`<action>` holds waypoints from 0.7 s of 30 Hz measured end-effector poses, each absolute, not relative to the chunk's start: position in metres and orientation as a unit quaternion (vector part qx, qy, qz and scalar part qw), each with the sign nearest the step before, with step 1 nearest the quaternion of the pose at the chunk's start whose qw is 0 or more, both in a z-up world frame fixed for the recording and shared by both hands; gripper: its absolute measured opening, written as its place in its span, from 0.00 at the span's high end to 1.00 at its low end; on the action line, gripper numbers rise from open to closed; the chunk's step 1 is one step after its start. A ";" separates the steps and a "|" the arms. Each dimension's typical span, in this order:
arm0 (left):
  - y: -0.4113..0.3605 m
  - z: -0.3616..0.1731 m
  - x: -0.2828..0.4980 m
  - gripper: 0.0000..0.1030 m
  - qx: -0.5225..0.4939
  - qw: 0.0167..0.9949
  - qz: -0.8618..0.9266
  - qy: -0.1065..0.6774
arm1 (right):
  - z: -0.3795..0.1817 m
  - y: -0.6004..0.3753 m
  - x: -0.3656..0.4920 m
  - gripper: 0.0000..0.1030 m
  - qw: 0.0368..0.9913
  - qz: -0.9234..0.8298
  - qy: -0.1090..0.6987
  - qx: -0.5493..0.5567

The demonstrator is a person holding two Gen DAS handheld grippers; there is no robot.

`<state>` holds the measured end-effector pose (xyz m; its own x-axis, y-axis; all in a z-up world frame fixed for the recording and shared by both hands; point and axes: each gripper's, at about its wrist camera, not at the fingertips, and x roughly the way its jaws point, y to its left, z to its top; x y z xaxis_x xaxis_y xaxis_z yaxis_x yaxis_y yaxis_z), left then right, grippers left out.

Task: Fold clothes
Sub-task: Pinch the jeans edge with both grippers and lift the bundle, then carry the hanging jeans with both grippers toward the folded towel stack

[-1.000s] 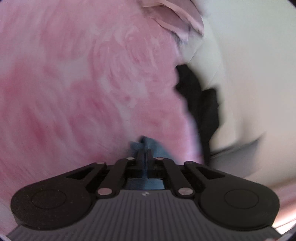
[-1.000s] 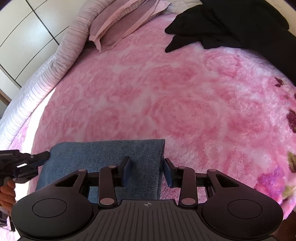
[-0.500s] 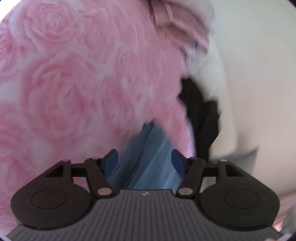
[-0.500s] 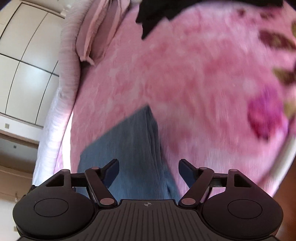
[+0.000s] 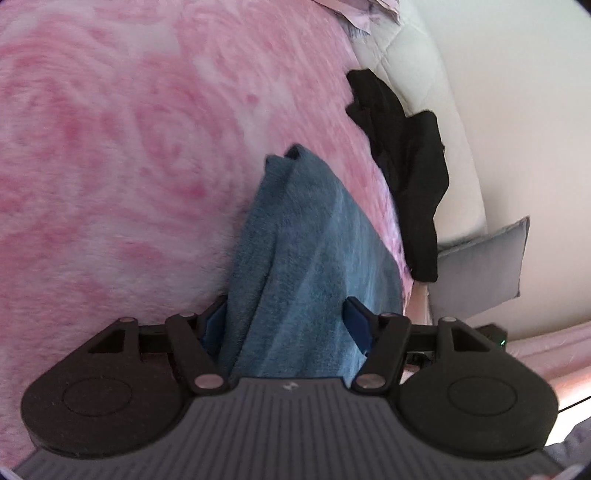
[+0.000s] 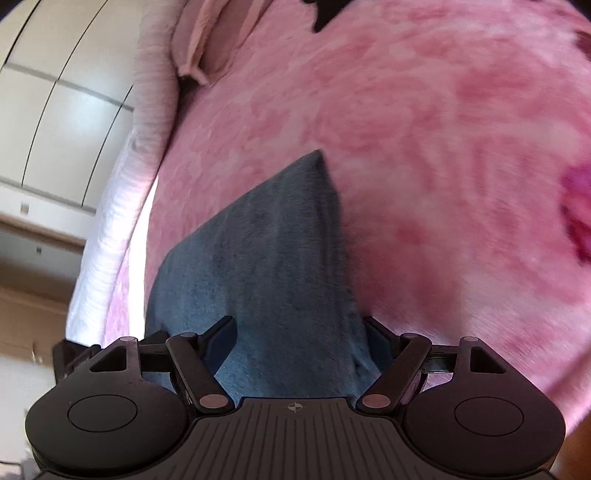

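Observation:
A folded blue garment lies on the pink rose-patterned blanket. My left gripper straddles its near end. Its jaws stand wide and are closing, with the cloth between them; its pads do not clearly press the cloth. In the right wrist view the same blue garment runs away from me on the blanket. My right gripper is open around the garment's near end, one finger on each side.
A black garment lies at the blanket's far edge against a white padded headboard; its tip also shows in the right wrist view. A grey cushion sits to the right. Pink pillows and wardrobe doors are at the left.
The left gripper, shut on the blue cloth a second ago, has opened wide. The right jaws have also spread. Both hands have rolled and sunk toward the garment.

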<state>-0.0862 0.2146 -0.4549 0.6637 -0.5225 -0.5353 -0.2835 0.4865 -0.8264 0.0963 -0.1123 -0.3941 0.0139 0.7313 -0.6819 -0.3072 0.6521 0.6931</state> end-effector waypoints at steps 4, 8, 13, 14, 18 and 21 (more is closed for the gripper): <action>0.207 -0.455 -0.090 0.50 -0.499 0.766 -0.072 0.398 | -0.398 -0.099 0.093 0.38 0.695 0.382 0.587 0.164; 0.205 -0.454 -0.099 0.60 -0.514 0.764 -0.072 0.383 | -0.401 -0.108 0.090 0.59 0.671 0.387 0.599 0.201; 0.213 -0.435 -0.140 0.63 -0.531 0.763 -0.046 0.366 | -0.390 -0.102 0.082 0.72 0.633 0.409 0.617 0.227; 0.216 -0.428 -0.155 0.63 -0.533 0.764 -0.036 0.363 | -0.387 -0.098 0.077 0.73 0.621 0.418 0.622 0.229; 0.230 -0.398 -0.224 0.63 -0.543 0.764 0.013 0.349 | -0.378 -0.070 0.050 0.74 0.570 0.454 0.644 0.234; 0.237 -0.375 -0.280 0.63 -0.552 0.760 0.061 0.337 | -0.372 -0.039 0.024 0.74 0.533 0.480 0.660 0.224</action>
